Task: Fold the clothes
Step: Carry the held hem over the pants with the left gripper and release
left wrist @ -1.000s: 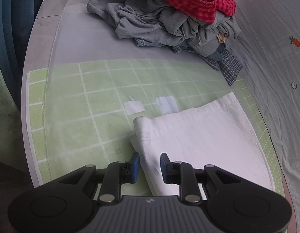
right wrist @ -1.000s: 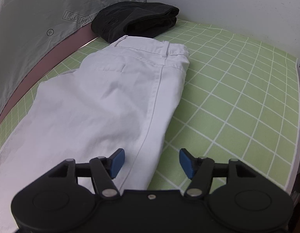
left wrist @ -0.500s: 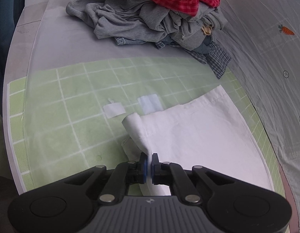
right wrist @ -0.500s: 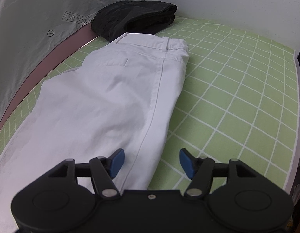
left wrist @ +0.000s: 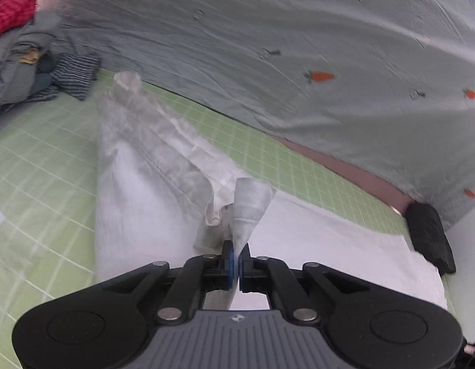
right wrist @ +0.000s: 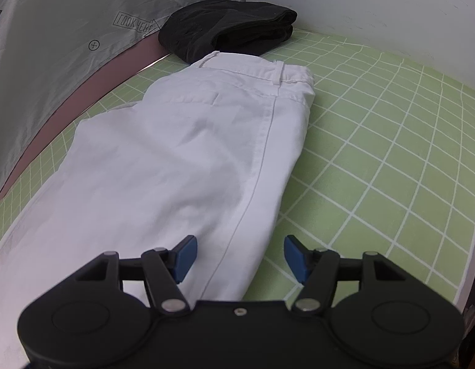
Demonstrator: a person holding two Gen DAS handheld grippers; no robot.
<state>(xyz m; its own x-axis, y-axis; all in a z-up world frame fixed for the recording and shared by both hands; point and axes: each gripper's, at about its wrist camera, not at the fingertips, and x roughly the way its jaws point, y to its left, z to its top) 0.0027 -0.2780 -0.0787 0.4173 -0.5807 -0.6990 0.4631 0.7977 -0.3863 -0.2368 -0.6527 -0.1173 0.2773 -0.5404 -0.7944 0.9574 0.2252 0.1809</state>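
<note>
White trousers (right wrist: pixel 188 153) lie on a green grid mat (right wrist: pixel 391 153), waistband toward the far wall. My right gripper (right wrist: pixel 240 256) is open and hovers over their lower right edge, touching nothing. In the left wrist view my left gripper (left wrist: pixel 236 266) is shut on the hem of a trouser leg (left wrist: pixel 248 212) and holds it lifted, carried back over the rest of the trousers (left wrist: pixel 139 190); the leg drapes in loose folds behind it.
A folded black garment (right wrist: pixel 228 27) lies at the far end by the waistband, also seen in the left wrist view (left wrist: pixel 429 235). A pile of unfolded clothes (left wrist: pixel 19 61), grey, red and striped, sits at the other end. A grey carrot-print sheet (left wrist: pixel 299 46) hangs along the mat's side.
My left gripper closed on the trouser hem, lifted it and swung it back over the trousers toward the waistband end. The right gripper stayed open, almost still.
</note>
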